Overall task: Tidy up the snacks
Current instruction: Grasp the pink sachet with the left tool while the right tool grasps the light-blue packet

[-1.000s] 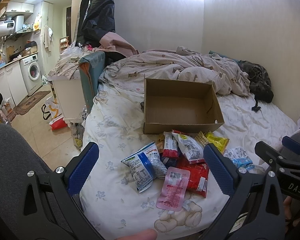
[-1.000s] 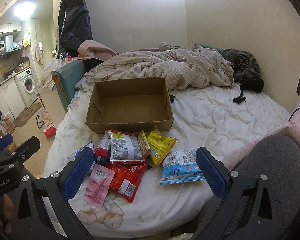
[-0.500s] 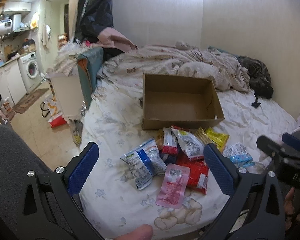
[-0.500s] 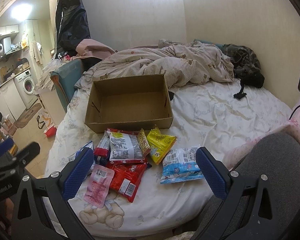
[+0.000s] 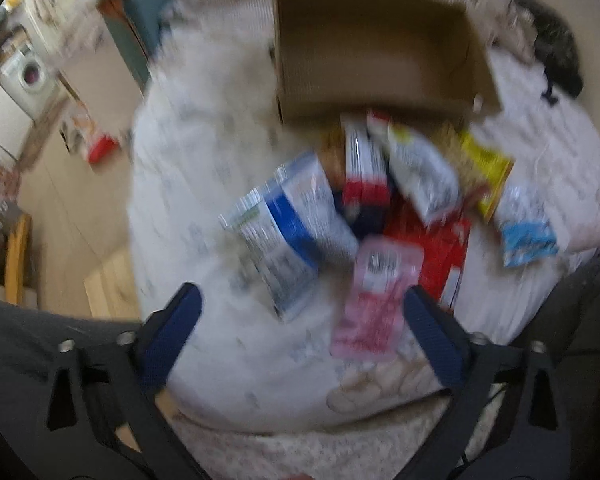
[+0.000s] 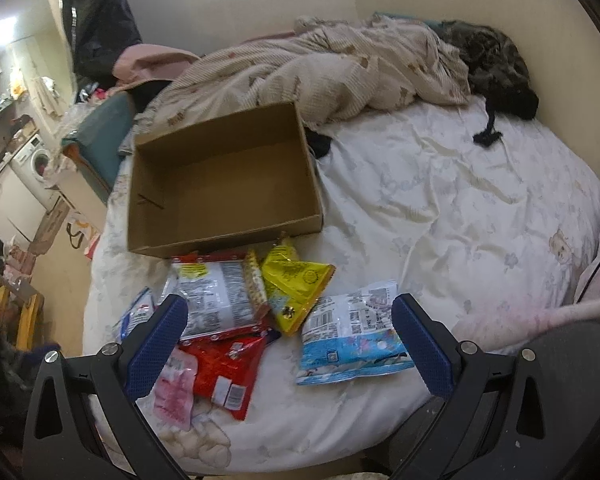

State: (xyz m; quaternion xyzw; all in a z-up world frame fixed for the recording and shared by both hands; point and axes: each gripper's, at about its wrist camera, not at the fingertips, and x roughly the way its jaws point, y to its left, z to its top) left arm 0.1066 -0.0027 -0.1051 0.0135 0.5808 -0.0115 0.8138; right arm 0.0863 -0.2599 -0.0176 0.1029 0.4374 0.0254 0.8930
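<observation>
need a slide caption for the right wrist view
Open right gripper above snack packets piled before an empty cardboard box on a bed.

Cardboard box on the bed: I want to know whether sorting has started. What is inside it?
Nothing shows inside the cardboard box: its bare brown floor and inner walls are visible in the right wrist view. Only the strip behind its near wall is hidden. The snack packets all lie outside, in front.

1 cardboard box (image 6: 224,184), about 8 snack packets (image 6: 216,300), 1 bed (image 6: 440,208)
</observation>
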